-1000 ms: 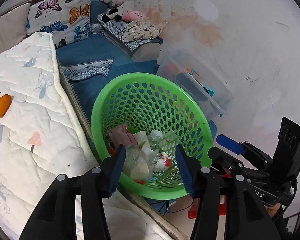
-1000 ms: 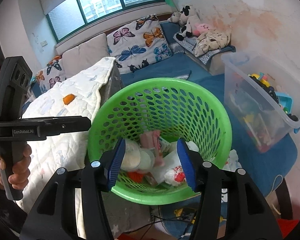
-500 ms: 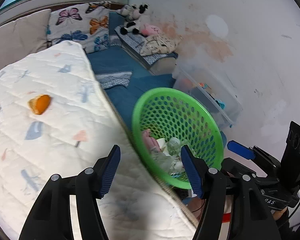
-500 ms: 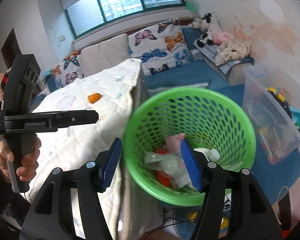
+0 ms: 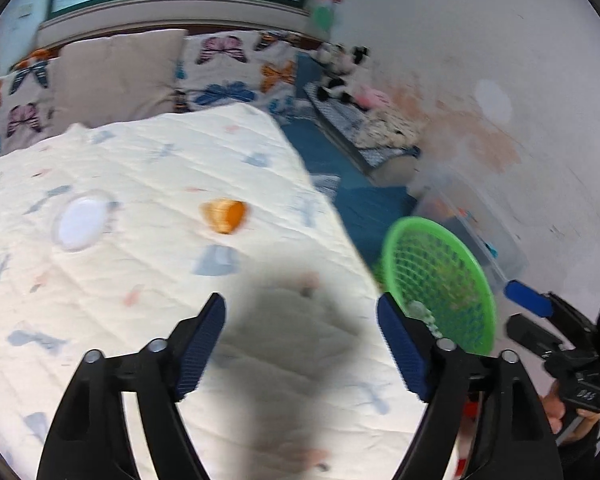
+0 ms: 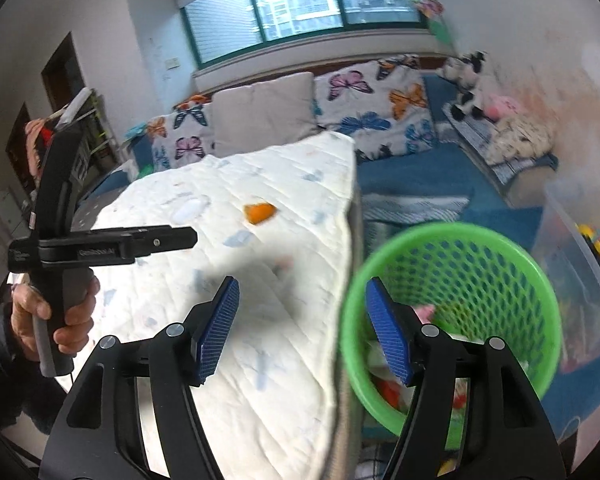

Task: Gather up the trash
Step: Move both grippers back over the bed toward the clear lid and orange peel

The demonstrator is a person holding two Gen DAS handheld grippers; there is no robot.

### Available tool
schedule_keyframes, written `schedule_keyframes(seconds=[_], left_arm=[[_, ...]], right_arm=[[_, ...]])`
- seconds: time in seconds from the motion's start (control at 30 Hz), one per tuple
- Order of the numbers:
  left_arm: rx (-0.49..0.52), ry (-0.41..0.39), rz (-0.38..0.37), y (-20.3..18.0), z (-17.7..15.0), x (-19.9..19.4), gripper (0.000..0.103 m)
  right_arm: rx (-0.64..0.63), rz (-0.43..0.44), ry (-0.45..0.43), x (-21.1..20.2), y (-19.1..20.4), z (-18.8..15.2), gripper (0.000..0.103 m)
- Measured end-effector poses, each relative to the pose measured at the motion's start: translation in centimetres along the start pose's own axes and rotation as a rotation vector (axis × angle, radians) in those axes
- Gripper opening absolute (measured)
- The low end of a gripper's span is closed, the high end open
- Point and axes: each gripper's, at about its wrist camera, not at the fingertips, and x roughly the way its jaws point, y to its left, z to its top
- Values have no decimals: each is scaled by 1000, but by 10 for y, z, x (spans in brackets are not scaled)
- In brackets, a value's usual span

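Both grippers, left (image 5: 300, 340) and right (image 6: 302, 326), have just been opening, jaws wide and empty above the quilt (image 5: 140, 280). Orange scrap (image 5: 224, 216) at 11 o'clock, nothing blocking; basket (image 5: 440, 280) at 3.

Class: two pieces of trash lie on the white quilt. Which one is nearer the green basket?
The orange piece; the round white lid lies farther from the green basket.

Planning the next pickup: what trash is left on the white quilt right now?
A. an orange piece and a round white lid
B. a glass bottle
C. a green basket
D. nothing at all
A: the orange piece and the round white lid lie apart on the quilt.
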Motion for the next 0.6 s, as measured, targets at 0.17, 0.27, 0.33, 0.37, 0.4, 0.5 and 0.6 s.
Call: schedule_keyframes(seconds=[0.17,0.27,0.33,0.37,0.4,0.5,0.6], left_arm=[[-58,-36,83,45,8,-18,79],[-94,-52,125,72,14,-30,80],[-124,-67,156,91,20,-37,80],[-134,-73,166,98,23,-40,80],[-149,-80,179,108,26,-44,80],[-189,-94,211,131,33,-50,80],[-229,-106,242,154,39,-54,80]], right_arm=[[-65,27,-7,18,30,26,69],[-91,46,-1,36,44,43,69],[-98,65,5,49,54,56,69],[-99,73,9,55,57,60,69],[-99,78,11,60,61,65,69],[-117,77,16,83,73,81,69],[-114,84,36,111,81,90,69]])
